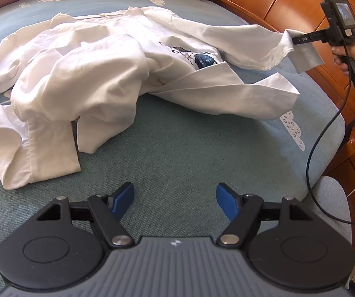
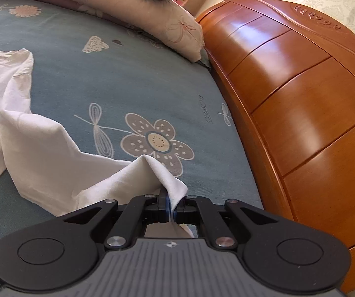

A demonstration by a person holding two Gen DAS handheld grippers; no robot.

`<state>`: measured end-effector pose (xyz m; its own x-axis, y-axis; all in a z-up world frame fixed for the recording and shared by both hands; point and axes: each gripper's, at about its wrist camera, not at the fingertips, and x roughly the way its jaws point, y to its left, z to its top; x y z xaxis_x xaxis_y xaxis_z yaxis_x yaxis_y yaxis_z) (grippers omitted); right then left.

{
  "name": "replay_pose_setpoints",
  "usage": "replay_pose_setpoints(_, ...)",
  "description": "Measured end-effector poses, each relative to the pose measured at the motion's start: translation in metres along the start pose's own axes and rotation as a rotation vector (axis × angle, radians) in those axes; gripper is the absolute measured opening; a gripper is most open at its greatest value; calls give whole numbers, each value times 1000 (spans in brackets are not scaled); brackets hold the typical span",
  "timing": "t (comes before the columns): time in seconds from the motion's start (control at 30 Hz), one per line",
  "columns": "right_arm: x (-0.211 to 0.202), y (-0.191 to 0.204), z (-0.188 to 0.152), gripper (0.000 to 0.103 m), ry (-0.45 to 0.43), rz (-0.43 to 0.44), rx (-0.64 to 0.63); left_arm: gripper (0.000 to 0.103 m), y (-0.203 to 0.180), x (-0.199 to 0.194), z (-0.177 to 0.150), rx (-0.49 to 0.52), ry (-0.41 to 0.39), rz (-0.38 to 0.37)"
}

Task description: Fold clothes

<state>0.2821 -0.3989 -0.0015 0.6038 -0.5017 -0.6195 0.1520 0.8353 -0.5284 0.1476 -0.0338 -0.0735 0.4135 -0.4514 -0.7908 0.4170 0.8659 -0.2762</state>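
Both wrist views face the bed (image 1: 177, 136), sharing the shirt (image 1: 91, 74)

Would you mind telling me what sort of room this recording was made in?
Most likely a bedroom: the white shirt lies on a bed with a flower-print sheet, pillows and a wooden headboard.

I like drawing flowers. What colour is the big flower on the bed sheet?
Grey petals, cream centre on the flower; right wrist view.
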Motion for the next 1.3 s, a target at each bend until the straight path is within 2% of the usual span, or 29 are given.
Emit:
replay_pose_setpoints(0.17,38,-25,8,3,37,-142,64,74,2,3,4,0,0,2)
replay_pose_setpoints(0.23,49,-29,7,24,66,-155,90,74,3,3,5,-1,-1,4)
replay_pose_setpoints(0.33,60,-28,1,37,100,-140,118,74,4,4,6,-2,-2,3)
replay_pose_setpoints(0.43,57,-20,-10,47,105,-85,147,76,3,5,7,8,0,4)
replay_pose_setpoints(0.6,32,-2,-25,53,85,19,188,76,2,4,8,17,1,15)
replay_pose_setpoints(0.67,16,5,-28,57,63,100,223,76,2,1,7,15,-2,26)
replay_pose_setpoints(0.8,-30,30,-41,57,11,302,262,75,9,-13,4,18,-24,76)
replay_pose_setpoints(0.9,-57,50,-58,61,-9,391,285,74,23,-29,1,-3,-54,119)
replay_pose_setpoints(0.97,-73,63,-71,63,-21,443,304,70,35,-40,-3,-22,-77,154)
replay_pose_setpoints(1.03,-90,76,-83,64,-33,496,322,61,48,-51,-6,-43,-100,196)
replay_pose_setpoints(1.17,-115,102,-109,64,-35,557,375,44,83,-64,-11,-155,-133,264)
replay_pose_setpoints(1.23,-119,114,-119,64,-16,583,405,41,94,-65,-11,-203,-160,278)
replay_pose_setpoints(1.3,-122,124,-125,64,-3,593,417,41,101,-64,-10,-245,-199,261)
